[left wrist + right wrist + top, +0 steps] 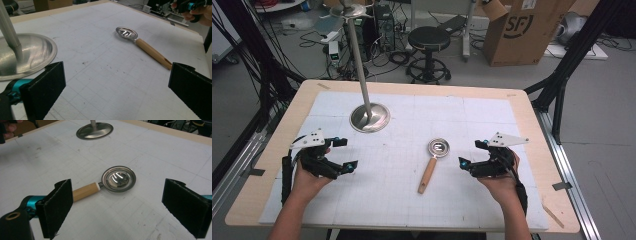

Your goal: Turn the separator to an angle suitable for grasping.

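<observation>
A small metal ladle (432,165) with a wooden handle lies on the white gridded mat (412,200) near the table's middle, bowl away from me. My left gripper (345,153) stands open to its left, nothing between its jaws. At the ladle's right my right gripper (471,154) is open and empty too. In the left gripper view the ladle (142,45) lies ahead, beyond the wide-apart jaws of the left gripper (117,92). In the right gripper view the ladle's bowl (118,178) sits just ahead of the right gripper (120,207), its handle passing behind the left jaw.
A metal stand with a round base (369,117) and a tall pole rises at the mat's back left; its base (25,55) is close to my left gripper. Beyond the table stand a black stool (428,40), a cardboard box (522,30) and black frame posts.
</observation>
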{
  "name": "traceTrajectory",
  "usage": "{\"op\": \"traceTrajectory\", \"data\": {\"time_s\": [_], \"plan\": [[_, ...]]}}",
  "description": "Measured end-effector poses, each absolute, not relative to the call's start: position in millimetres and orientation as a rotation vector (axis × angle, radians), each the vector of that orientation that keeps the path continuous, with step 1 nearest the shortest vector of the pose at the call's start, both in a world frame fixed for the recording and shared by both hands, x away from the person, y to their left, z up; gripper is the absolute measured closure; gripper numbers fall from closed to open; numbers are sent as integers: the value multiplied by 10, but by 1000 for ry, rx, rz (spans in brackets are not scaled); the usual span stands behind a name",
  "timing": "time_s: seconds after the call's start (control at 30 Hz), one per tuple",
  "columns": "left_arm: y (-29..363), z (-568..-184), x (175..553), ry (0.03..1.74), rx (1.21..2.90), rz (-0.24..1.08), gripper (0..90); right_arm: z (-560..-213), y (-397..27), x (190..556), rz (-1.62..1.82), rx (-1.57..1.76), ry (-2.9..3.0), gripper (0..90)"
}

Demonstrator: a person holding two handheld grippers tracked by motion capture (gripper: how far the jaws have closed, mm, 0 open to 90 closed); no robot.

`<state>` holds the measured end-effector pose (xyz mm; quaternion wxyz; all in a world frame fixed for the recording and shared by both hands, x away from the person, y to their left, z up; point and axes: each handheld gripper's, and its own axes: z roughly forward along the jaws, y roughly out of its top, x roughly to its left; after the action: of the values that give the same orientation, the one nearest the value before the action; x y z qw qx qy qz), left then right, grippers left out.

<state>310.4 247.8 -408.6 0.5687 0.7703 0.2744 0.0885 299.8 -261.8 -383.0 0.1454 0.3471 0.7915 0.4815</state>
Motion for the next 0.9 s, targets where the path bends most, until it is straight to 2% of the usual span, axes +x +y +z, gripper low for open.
{"op": "traceTrajectory", "data": {"time_s": [0.43, 0.5, 0.53, 0.83, 0.9], "plan": [[2479, -4088, 3115, 646, 1795, 212, 17, -3900, -2569, 2986, 1295, 983, 2361, 92], [2474, -4090, 3117, 645, 1803, 219, 17, -3900, -2567, 2986, 1292, 982, 2370, 125], [2466, -4084, 3114, 636, 1802, 230, 17, -3903, -2560, 2993, 1303, 967, 2385, 174], [2459, -4078, 3108, 637, 1810, 234, 17, -3955, -2485, 3002, 1244, 944, 2433, 266], [2451, -4077, 3107, 634, 1811, 236, 17, -3958, -2474, 3002, 1248, 919, 2450, 319]]}}
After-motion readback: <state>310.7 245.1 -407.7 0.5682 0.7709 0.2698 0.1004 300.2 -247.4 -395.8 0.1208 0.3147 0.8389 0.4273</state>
